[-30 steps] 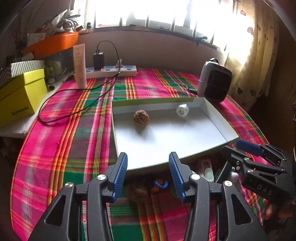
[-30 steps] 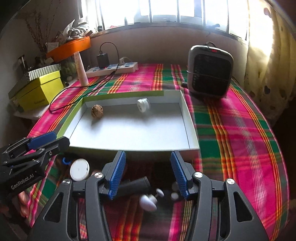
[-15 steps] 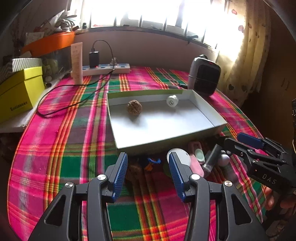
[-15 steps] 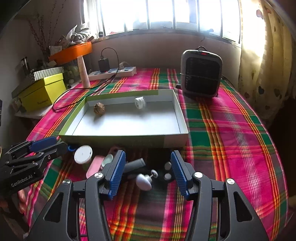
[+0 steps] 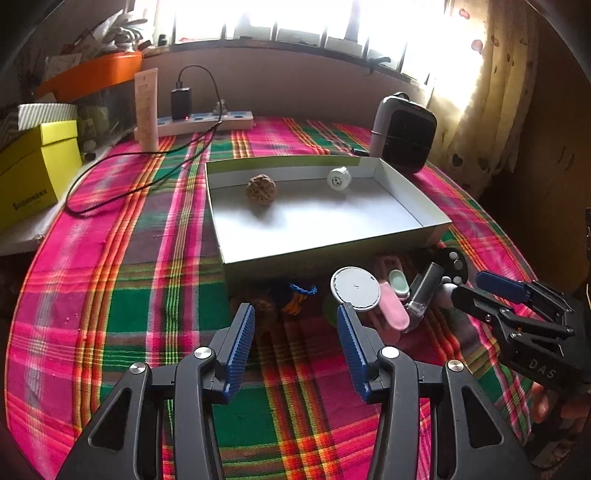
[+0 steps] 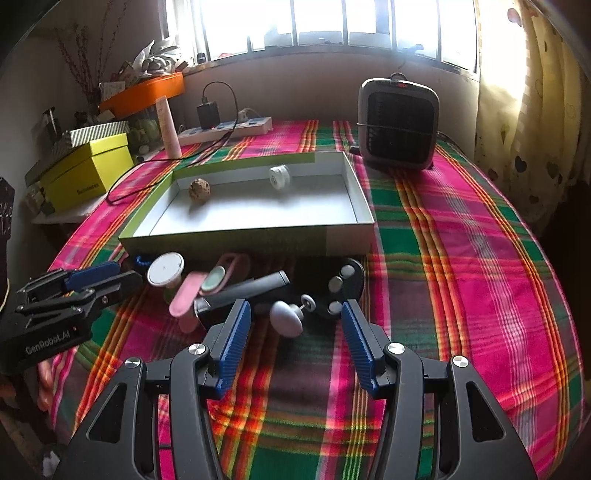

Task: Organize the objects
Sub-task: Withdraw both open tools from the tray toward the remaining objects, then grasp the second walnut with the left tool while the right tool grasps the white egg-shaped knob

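Cardboard tray (image 5: 332, 254), white inside w/ green outer walls, sits mid-table on the plaid cloth (image 5: 122, 280); taken as landmark. Inside tray, toward far wall: brown walnut-like ball (image 5: 261, 187) left, small white round cap (image 5: 338, 178) right, well apart from each other. Just beside tray's near wall, outside it, a clutter of small items: round white lid (image 5: 355, 288), pink strap piece (image 5: 393, 312) w/ pale green oval (image 5: 399, 285), dark cylinder handle (image 6: 255, 288), grey egg-shaped knob (image 6: 286, 317), black plate w/ silver studs (image 6: 341, 284), blue-and-dark knitted bit (image 5: 295, 295), brown lump (image 5: 266, 308). Items partly overlapping; exact contacts hard to tell.

Left gripper (image 5: 295, 332) held near-side of tray, over the cloth, blue ribbed fingers (image 5: 242, 339) spread wide, nothing between them; brown lump and knitted bit just past the tips. Right gripper (image 6: 295, 332) likewise near-side of tray, further right, fingers wide apart, gripping nothing; grey knob lies in the gap near the tips, not touched as far as visible.

Beyond tray's far right corner: dark heater (image 6: 399, 125), upright. Beyond far left: white power strip (image 5: 207, 122) w/ black charger (image 5: 181, 103) and cable (image 5: 110, 184), upright cream tube (image 5: 146, 110). Left of tray, off table edge: yellow box (image 5: 33, 173), orange bin (image 5: 92, 75) above. Window (image 6: 332, 22) and curtain (image 6: 535, 92) behind all.
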Available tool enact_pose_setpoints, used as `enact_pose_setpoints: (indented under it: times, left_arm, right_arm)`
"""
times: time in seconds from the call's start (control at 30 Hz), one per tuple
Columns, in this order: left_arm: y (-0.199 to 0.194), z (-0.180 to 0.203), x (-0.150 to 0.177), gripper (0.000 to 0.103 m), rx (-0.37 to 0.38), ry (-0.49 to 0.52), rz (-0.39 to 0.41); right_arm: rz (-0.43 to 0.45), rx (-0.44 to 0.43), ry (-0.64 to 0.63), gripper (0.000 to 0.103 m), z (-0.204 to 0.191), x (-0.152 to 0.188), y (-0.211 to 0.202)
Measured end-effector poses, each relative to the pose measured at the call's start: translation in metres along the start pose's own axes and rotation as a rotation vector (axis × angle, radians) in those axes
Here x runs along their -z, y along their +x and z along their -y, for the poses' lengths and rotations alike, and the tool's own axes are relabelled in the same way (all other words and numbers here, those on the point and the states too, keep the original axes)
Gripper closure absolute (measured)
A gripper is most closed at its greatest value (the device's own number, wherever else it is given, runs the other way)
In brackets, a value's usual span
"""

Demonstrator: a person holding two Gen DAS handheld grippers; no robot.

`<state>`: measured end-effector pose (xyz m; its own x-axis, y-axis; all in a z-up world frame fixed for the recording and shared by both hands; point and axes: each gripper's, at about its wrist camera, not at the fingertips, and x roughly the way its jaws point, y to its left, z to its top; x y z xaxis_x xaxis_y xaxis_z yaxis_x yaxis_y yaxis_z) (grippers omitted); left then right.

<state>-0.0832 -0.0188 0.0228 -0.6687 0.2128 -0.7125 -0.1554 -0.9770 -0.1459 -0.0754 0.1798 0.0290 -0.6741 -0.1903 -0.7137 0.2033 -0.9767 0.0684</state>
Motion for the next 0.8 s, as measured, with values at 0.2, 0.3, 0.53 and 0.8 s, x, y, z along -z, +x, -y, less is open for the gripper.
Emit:
enact_pose_setpoints:
  times: [0.2,0.3,0.53,0.8]
  left_arm:
    - [-0.003,-0.005,-0.001,0.058,-0.019,-0.003,0.013]
    - [0.002,-0.012,0.0,0.058,-0.042,-0.02,-0.007]
    - [0.012,-0.017,0.0,0.058,-0.051,-0.024,-0.026]
    - [0.021,-0.018,-0.002,0.058,-0.046,-0.027,-0.052]
  right_arm:
    - [-0.023,0.01,0.013,0.051,0.008,0.006,0.001]
    - [-0.03,0.0,0.024,0.051,0.011,0.007,0.004]
    - [-0.054,-0.021,0.006,0.051,0.008,0.003,0.014]
    - [-0.067,-0.008,-0.001,0.051,0.006,-0.001,0.021]
